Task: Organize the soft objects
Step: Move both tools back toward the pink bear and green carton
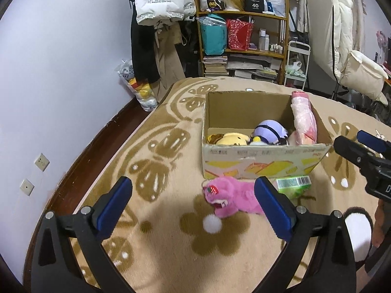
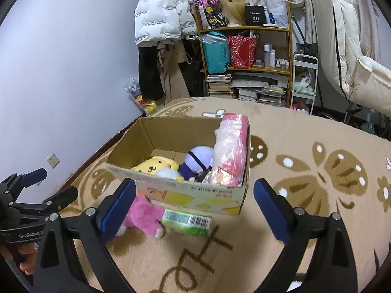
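An open cardboard box stands on the beige bed blanket. It holds a yellow plush, a purple plush and a pink bagged bundle. A pink plush bear and a green tissue pack lie in front of the box. My left gripper is open above the pink bear. My right gripper is open over the box's front edge and the green pack; it also shows in the left wrist view.
The blanket has brown flower and butterfly patterns. A white pom-pom lies near the bear. Beyond the bed stand a cluttered wooden shelf, hanging coats, a bag of toys and a white chair.
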Motion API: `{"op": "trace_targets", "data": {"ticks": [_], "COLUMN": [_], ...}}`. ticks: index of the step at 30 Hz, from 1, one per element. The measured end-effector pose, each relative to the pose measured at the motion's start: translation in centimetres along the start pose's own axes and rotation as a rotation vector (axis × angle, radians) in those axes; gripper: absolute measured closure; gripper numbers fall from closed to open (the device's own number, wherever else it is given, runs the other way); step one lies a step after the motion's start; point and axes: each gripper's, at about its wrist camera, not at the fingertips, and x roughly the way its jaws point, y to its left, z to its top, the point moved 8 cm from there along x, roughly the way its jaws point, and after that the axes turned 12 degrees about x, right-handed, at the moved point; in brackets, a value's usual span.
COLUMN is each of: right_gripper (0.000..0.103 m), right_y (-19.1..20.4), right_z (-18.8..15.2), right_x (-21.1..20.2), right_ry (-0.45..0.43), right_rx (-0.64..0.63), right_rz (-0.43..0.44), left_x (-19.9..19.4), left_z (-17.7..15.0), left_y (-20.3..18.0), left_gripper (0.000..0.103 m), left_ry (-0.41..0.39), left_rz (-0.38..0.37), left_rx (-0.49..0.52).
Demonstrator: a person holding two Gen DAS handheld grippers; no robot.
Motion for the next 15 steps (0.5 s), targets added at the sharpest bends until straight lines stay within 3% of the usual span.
{"op": "trace_targets", "data": {"ticks": [8, 15], "right_gripper": [0.002, 0.002], "right_y": [0.1, -0.1], "right_z": [-1.4, -1.7], "right_x": [0.6, 1.3], "right_ry": [-0.029, -0.031], "right_rx": [-0.023, -0.024], "right_rz": [-0.04, -0.057], "left_x": [-0.3, 1.3], "left_z": [-1.7, -3.0], "left_y": [-0.8, -1.7], "left_gripper": [0.004, 0.004], "left_ry": [-0.01, 0.042], "left_rz": [-0.017, -0.03], "left_rx": [0.001, 0.01]}}
